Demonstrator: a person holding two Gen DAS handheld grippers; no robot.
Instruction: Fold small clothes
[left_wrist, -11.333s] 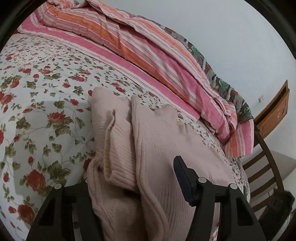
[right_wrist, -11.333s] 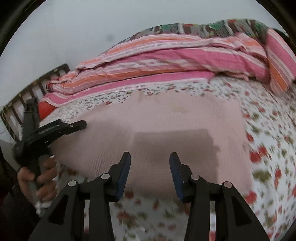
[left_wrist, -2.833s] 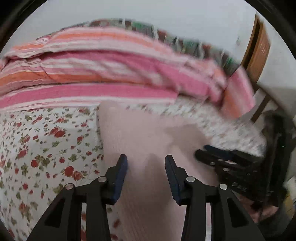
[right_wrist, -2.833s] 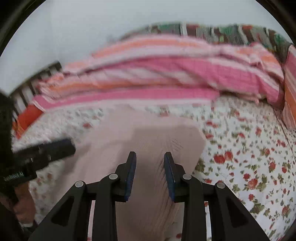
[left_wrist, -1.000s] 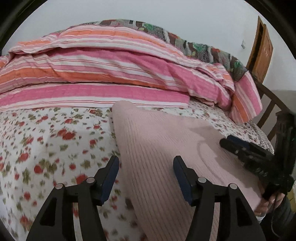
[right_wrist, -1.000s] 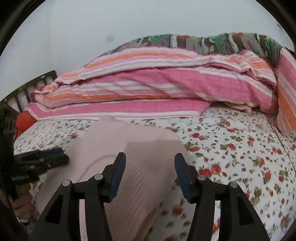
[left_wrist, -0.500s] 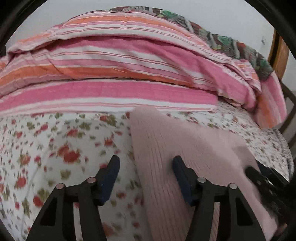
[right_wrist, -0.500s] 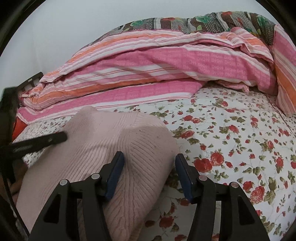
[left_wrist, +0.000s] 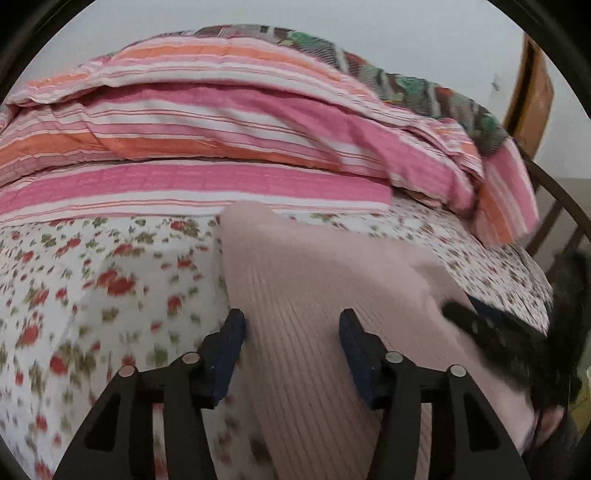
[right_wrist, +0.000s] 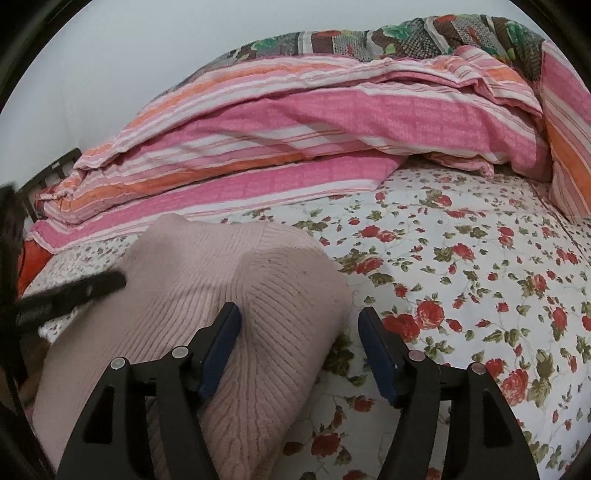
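Observation:
A pale pink ribbed knit garment (left_wrist: 314, 295) lies folded on the flowered bed sheet (left_wrist: 92, 280). My left gripper (left_wrist: 291, 332) is open and hovers over the garment's left edge. In the right wrist view the garment (right_wrist: 229, 295) is a thick folded bundle. My right gripper (right_wrist: 299, 332) is open just above the bundle's right end, holding nothing. The right gripper also shows blurred at the right of the left wrist view (left_wrist: 491, 328), and the left gripper shows at the left of the right wrist view (right_wrist: 70, 291), over the bundle's left side.
A rolled pink and orange striped quilt (right_wrist: 295, 122) lies along the back of the bed against the wall. A wooden bed frame (left_wrist: 554, 218) and brown door (left_wrist: 532, 92) stand to the right. Flowered sheet (right_wrist: 480, 277) spreads to the right of the garment.
Both grippers have moved forward and lower over the folded garment. The right gripper's fingers now sit over its right end. Both stay open.

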